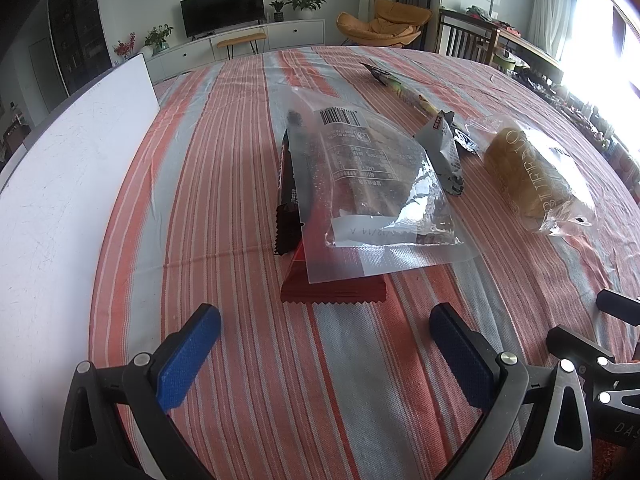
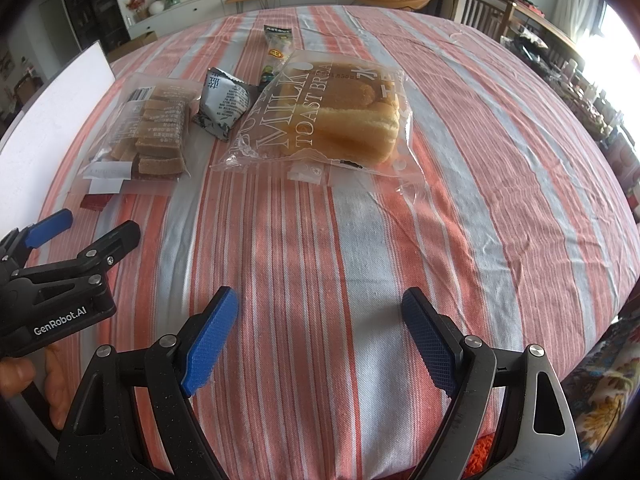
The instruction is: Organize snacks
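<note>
Several snack packs lie on the striped tablecloth. A clear bag of brown biscuits (image 1: 372, 184) (image 2: 154, 128) lies on top of a dark red packet (image 1: 334, 290), beside a narrow dark red bar (image 1: 289, 196). A grey pouch (image 1: 438, 148) (image 2: 224, 104) lies between it and the milk toast bread bag (image 1: 536, 176) (image 2: 332, 116). A yellow-green packet (image 1: 404, 90) (image 2: 278, 46) lies farther back. My left gripper (image 1: 324, 338) is open and empty, just short of the red packet. My right gripper (image 2: 320, 328) is open and empty, short of the bread bag.
A white board (image 1: 76, 168) (image 2: 56, 104) lies along the table's left side. The left gripper also shows at the left of the right wrist view (image 2: 60, 248). The table's right edge (image 2: 616, 184) drops toward cluttered shelves. A TV, cabinet and orange chair stand beyond the far edge.
</note>
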Tool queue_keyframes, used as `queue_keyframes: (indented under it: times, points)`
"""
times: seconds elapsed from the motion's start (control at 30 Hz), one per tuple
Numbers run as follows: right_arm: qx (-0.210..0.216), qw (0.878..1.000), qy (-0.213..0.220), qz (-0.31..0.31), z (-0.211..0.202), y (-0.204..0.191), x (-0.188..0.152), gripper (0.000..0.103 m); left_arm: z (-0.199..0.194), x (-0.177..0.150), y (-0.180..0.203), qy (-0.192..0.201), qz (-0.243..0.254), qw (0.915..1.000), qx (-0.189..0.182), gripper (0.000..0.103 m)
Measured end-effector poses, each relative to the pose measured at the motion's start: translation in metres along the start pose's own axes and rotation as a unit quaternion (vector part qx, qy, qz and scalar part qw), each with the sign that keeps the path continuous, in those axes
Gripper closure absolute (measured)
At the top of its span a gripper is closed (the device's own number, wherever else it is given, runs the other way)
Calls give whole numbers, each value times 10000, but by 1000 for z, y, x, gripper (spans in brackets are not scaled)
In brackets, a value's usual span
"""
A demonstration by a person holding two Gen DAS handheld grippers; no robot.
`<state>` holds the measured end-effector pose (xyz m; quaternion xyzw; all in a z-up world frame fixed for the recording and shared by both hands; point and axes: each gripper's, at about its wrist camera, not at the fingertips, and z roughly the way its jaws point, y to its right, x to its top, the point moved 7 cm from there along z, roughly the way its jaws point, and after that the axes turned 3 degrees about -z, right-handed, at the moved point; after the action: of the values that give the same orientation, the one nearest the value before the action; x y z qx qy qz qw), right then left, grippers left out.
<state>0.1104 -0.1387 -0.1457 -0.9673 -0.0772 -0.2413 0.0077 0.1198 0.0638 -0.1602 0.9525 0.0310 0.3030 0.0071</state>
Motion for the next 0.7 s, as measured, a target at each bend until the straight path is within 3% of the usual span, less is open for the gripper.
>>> queue_keyframes:
  times: [0.23, 0.33, 0.47, 0.6, 0.7]
  points:
    - [-2, 10000, 1, 1, 0, 0, 0, 16, -3, -6, -2, -530, 308, 9978, -237, 0]
    - [-3, 10000, 2, 2, 0, 0, 0, 16, -10, -6, -8, -815, -34, 9953, -523, 0]
    - [-4, 10000, 2, 1, 1, 0, 0, 16, -28, 15, -8, -587, -358, 9942, -829, 0]
    - [-4, 10000, 2, 0, 1, 0, 0, 16, -37, 54, 12, -156, 122, 9983, -549, 0]
    - [-3, 10000, 3, 0, 1, 0, 0, 16, -23, 81, 33, -37, 698, 9976, 14, 0]
